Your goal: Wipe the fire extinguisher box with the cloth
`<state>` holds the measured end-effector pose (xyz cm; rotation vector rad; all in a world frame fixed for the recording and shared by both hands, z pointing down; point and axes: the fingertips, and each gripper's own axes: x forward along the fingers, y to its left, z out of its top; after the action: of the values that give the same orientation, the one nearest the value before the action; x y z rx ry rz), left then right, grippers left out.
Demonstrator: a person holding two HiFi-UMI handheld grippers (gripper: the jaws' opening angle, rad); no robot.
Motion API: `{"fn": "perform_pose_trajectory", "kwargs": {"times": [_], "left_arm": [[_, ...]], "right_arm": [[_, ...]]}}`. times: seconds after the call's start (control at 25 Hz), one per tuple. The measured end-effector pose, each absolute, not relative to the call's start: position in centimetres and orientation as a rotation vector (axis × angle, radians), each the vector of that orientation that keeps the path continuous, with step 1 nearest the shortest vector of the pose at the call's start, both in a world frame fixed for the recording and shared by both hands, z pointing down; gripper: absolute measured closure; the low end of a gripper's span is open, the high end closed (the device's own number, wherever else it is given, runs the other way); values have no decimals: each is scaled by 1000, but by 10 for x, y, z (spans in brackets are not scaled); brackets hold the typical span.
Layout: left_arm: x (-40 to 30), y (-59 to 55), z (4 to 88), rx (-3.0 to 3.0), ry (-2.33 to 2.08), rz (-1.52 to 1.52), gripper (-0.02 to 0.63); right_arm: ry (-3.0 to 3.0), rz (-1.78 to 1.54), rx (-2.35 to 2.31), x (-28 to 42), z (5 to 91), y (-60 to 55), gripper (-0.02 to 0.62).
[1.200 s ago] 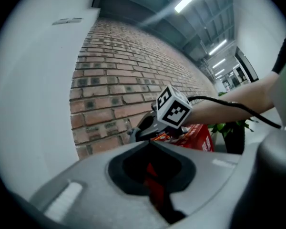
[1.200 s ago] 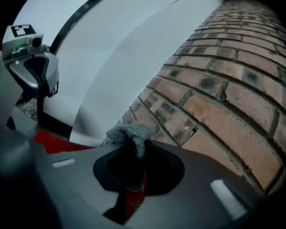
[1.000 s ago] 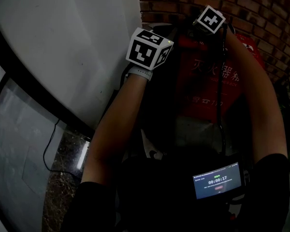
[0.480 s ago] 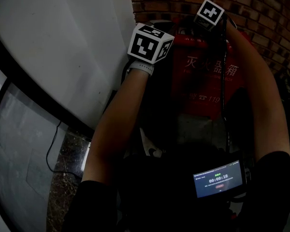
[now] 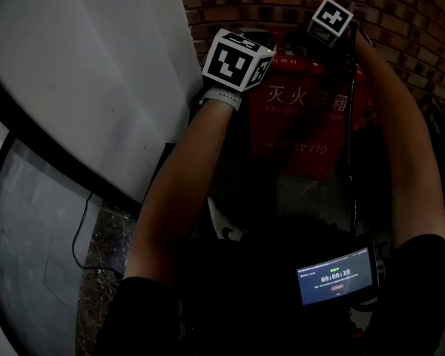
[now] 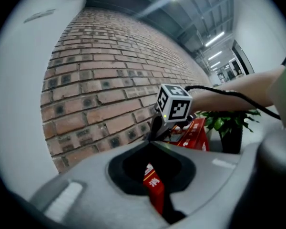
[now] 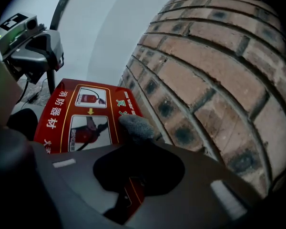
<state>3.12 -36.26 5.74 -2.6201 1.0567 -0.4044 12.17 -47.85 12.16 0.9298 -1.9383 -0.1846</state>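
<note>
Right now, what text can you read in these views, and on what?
"灭火器箱": front of the red box.
"119": lower on that front; characters before it too dim.
Small line under the big characters: blurred.
"消防器材": top of the red box.
"00:00:18": small screen; other lines too small.

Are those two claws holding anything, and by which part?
The right gripper pinches the grey cloth, a tuft poking past its tips over the red fire extinguisher box; the rest is hidden. The left gripper holds nothing, jaws together.
</note>
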Motion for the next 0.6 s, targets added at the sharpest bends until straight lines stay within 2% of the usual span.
{"fn": "perform_pose_trajectory", "kwargs": {"times": [0.32,0.48,0.6], "left_arm": [[69,-355,63,-2618,1018,-443,604],[81,-351,63,-2615,995,-430,604],[90,-349,71,-2616,967,-444,604]], "right_arm": [[-1953,-123,1001,182,122,-468,568],[-1925,-109,1104,235,119,-479,568],[-1948,-72,1106,243,119,-465,568]]}}
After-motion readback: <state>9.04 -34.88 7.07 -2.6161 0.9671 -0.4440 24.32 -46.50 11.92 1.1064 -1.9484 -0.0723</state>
